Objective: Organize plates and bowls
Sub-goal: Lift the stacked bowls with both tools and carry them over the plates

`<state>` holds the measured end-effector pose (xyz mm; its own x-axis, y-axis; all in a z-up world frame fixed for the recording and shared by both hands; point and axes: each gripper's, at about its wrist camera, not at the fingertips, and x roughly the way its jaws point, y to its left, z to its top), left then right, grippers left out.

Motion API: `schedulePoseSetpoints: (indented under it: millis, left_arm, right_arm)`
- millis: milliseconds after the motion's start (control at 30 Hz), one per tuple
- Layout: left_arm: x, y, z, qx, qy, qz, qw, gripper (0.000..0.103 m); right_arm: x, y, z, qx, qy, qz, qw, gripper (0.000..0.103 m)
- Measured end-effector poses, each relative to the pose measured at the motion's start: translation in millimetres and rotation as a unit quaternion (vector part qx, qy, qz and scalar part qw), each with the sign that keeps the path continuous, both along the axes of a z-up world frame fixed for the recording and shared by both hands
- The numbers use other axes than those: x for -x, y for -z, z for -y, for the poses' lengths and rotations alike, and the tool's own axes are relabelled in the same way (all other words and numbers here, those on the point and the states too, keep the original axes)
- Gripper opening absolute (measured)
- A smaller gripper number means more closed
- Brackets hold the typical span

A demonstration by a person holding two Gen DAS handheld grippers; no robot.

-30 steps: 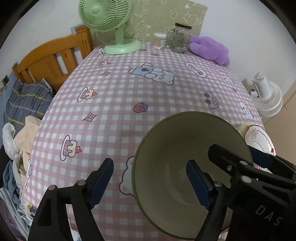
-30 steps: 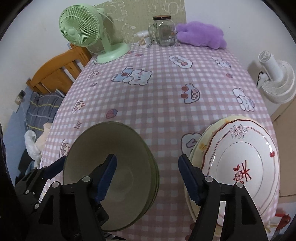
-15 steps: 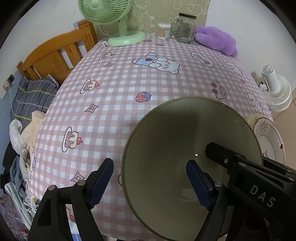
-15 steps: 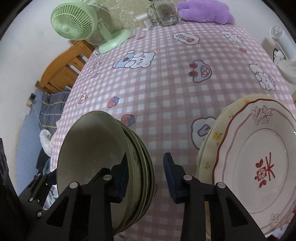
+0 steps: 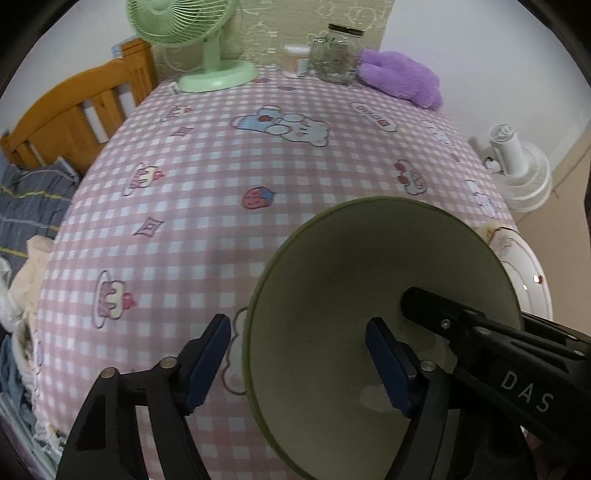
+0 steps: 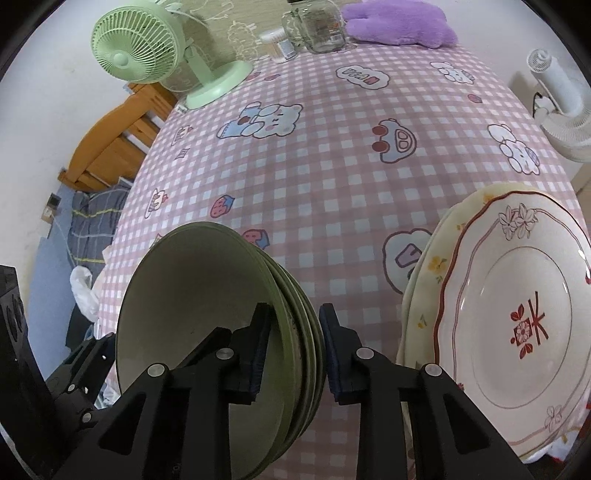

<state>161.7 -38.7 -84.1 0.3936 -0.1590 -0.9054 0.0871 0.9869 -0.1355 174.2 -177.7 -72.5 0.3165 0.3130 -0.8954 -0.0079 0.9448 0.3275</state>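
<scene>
A stack of green bowls [image 6: 192, 302] stands on the pink checked tablecloth [image 6: 332, 177] near its front edge. My right gripper [image 6: 293, 332] is shut on the stack's right rims, one pad inside the top bowl and one outside. In the left wrist view the top green bowl [image 5: 369, 288] fills the lower right. My left gripper [image 5: 297, 363] straddles its left rim with the jaws closing; the outer pad is still clear of the rim. To the right of the bowls, a white plate with red marks [image 6: 517, 314] lies on a cream flowered plate [image 6: 428, 273].
At the table's far end stand a green fan [image 6: 147, 48], a glass jar [image 6: 321, 26] and a purple plush [image 6: 399, 22]. A white fan [image 6: 554, 99] stands off the right edge. A wooden bed frame [image 5: 74, 114] with clothes lies to the left.
The right gripper's jaws went from wide apart to shut on the bowls' right rims. The left jaws have narrowed a little around the left rim.
</scene>
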Motion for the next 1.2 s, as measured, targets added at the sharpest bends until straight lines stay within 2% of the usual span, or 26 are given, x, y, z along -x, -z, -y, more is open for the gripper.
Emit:
schedulePoseSetpoints:
  millis: [133,267,733,1000,1200]
  left_arm:
    - [-4.0,5.9,-0.8,0.04,0.02,-0.011,0.9989,0.062]
    - [-5.0,5.6,0.8,0.05,0.038,-0.004,0.998,0.057]
    - [-4.5,3.1,-8.5,0.074,0.056,-0.015,0.9956,0.054]
    - [-0.7,-25.0,-18.0,0.074,0.079,0.015,0.994,0.054]
    - [1.7,-44.4,-20.9,0.075,0.09,0.021,0.9929,0.054]
  right_arm:
    - [-0.3,-1.0,-2.6,0.01,0.009,0.0,1.0,0.032]
    - [-0.6,-1.6,-4.6,0.019,0.018,0.0,1.0,0.033]
    - [6.1,-9.1,-13.1,0.042,0.041,0.001,0.998,0.036]
    - [14.3,-34.7,-22.6,0.043,0.066,0.02,0.997,0.036]
    - [23.6,-56.6,-28.6,0.045,0.083,0.033,0.995,0.036]
